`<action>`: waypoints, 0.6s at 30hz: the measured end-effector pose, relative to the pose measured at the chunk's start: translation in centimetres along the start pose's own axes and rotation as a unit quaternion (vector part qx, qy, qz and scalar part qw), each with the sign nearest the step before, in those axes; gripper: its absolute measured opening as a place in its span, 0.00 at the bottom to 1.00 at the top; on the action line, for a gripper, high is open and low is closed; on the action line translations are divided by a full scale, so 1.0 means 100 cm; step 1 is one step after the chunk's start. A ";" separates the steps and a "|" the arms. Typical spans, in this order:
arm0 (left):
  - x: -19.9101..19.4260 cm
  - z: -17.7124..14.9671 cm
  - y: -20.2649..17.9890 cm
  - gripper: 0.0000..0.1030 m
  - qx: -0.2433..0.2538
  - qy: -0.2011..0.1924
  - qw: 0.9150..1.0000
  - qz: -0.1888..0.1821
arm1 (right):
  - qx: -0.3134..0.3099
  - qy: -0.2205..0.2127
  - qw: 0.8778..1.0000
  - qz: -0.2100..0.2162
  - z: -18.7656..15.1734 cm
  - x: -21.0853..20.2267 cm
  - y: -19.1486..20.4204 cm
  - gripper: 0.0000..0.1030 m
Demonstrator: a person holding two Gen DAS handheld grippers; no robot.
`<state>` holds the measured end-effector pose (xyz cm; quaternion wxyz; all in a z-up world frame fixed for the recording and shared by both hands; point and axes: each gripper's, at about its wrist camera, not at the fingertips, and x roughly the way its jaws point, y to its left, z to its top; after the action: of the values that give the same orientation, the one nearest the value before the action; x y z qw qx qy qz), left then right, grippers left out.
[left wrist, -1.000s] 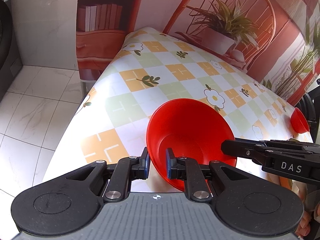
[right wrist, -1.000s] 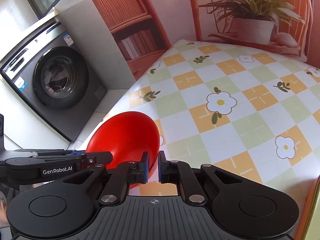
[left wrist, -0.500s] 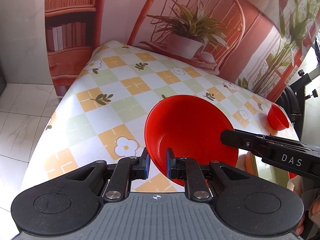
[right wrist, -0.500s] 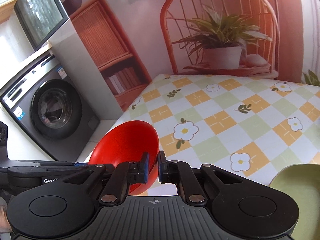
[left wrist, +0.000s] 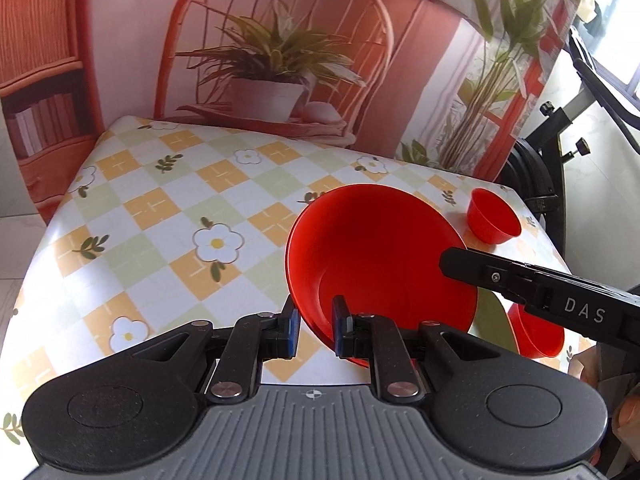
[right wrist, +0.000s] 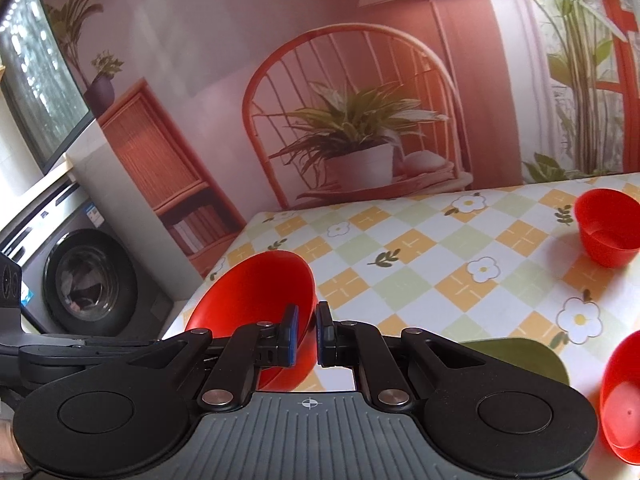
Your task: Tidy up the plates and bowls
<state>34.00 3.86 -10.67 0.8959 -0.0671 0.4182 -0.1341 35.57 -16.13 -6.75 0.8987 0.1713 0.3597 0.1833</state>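
Large glossy red plastic bowl (left wrist: 380,256) held clear of the checked, flower-print tablecloth (left wrist: 160,216), tipped so its open mouth faces up and toward the far wall. Left gripper (left wrist: 316,330) has it by the near rim: one blue-padded finger inside the wall, one outside, jaws narrowed to the thickness of the rim.

Right gripper (right wrist: 306,334) sits just beside the same bowl (right wrist: 256,304). Its pads are nearly together with a slim gap showing; the bowl's rim lies at or behind the left pad, and I cannot tell whether anything is pinched there. From the left camera its black arm crosses the bowl's right edge.

Elsewhere on the table: a small red plastic cup-shaped bowl (right wrist: 608,232) standing upright near the far right edge, another red bowl (right wrist: 622,404) at the near right, and an olive-green flat plate (right wrist: 516,360) between that one and the gripper.

Handling, as I judge it: thin moulded plastic, light, stiff enough for a one-sided rim pinch, not fragile. The gloss suggests a slippery wall, so the bowl could pivot in the pads when tilted. Best hold is square across the rim, pads well down the wall.
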 end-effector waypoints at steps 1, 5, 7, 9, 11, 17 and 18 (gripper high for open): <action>0.002 0.000 -0.007 0.17 0.005 0.001 1.000 -0.003 | 0.005 -0.004 1.000 -0.003 0.000 -0.004 -0.006 0.08; 0.013 0.000 -0.035 0.18 0.027 0.008 1.000 -0.013 | 0.029 -0.023 0.999 -0.016 -0.001 -0.022 -0.034 0.08; 0.019 0.000 -0.049 0.18 0.039 0.013 0.999 -0.020 | 0.041 -0.030 0.998 -0.022 -0.001 -0.029 -0.048 0.08; 0.024 0.000 -0.061 0.18 0.050 0.017 0.998 -0.026 | 0.052 -0.036 0.998 -0.029 -0.002 -0.037 -0.061 0.08; 0.030 0.000 -0.073 0.18 0.056 0.018 0.998 -0.033 | 0.060 -0.042 0.997 -0.038 -0.003 -0.045 -0.073 0.08; 0.044 -0.007 -0.098 0.19 0.063 0.027 0.996 -0.059 | 0.080 -0.053 0.994 -0.057 -0.007 -0.068 -0.105 0.08; 0.046 -0.007 -0.102 0.19 0.066 0.028 0.996 -0.061 | 0.082 -0.055 0.993 -0.061 -0.008 -0.071 -0.109 0.08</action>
<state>34.44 -7.22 -12.11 0.8764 -0.0296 0.4284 -0.2180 32.47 -28.73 -7.91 0.9096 0.2324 0.3329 0.0884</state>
